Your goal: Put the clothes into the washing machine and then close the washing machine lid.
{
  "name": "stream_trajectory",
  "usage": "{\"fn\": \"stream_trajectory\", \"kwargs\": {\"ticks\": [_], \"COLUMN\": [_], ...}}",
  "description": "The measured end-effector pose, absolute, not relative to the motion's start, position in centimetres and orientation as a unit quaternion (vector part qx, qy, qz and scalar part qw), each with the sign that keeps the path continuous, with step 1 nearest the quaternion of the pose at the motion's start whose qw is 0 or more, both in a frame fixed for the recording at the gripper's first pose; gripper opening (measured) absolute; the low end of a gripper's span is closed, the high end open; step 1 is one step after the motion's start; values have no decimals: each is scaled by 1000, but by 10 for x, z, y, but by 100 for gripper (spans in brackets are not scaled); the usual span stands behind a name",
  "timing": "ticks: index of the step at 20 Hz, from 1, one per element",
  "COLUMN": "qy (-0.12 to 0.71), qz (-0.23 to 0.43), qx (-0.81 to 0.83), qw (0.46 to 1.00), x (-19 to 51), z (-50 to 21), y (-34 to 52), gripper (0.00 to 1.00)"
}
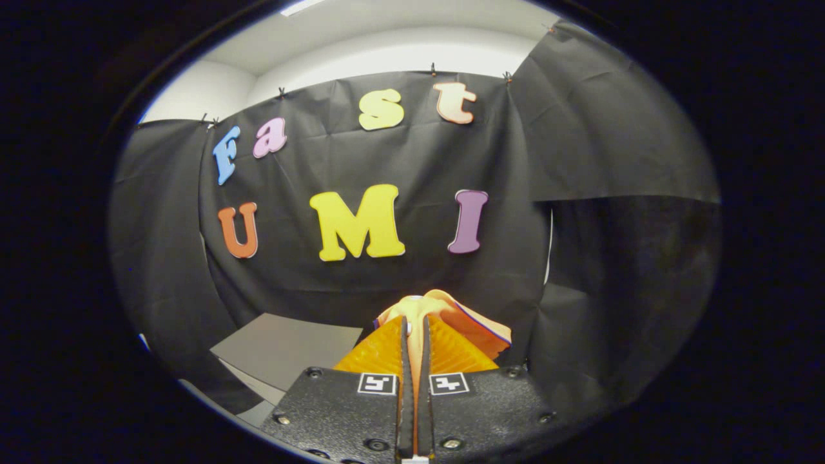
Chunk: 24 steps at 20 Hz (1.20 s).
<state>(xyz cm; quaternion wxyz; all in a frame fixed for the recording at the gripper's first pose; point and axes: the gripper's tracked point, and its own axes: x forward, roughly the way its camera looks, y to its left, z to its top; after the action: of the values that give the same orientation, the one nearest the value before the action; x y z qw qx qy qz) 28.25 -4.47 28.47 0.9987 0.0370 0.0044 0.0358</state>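
Cloth (451,316), orange with a thin dark edge line along one fold, sits pinched between the two fingers of the gripper (416,338) in the gripper view. The fingers are pressed nearly together, with only a narrow strip of the fabric showing in the slit between them, and the rest of the garment bunches up just beyond the fingertips and spills a little to the right. The cloth hangs free of any surface (it is lifted, with the booth's black wall behind it). Low to the left of the fingers lies a flat grey panel (283,348) with a pale edge below it; whether this is the washing machine's lid cannot be told. Above the black wall a white ceiling (387,38) shows.
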Motion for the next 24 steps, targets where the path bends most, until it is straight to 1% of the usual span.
{"fn": "stream_trajectory", "kwargs": {"ticks": [8,18,24], "qy": [89,205,277], "qz": [45,34,16], "qx": [54,57,52], "qw": [994,977,959], "x": [369,463,479], "z": [206,95,23], "y": [-66,-73,-91], "gripper": [6,6,6]}}
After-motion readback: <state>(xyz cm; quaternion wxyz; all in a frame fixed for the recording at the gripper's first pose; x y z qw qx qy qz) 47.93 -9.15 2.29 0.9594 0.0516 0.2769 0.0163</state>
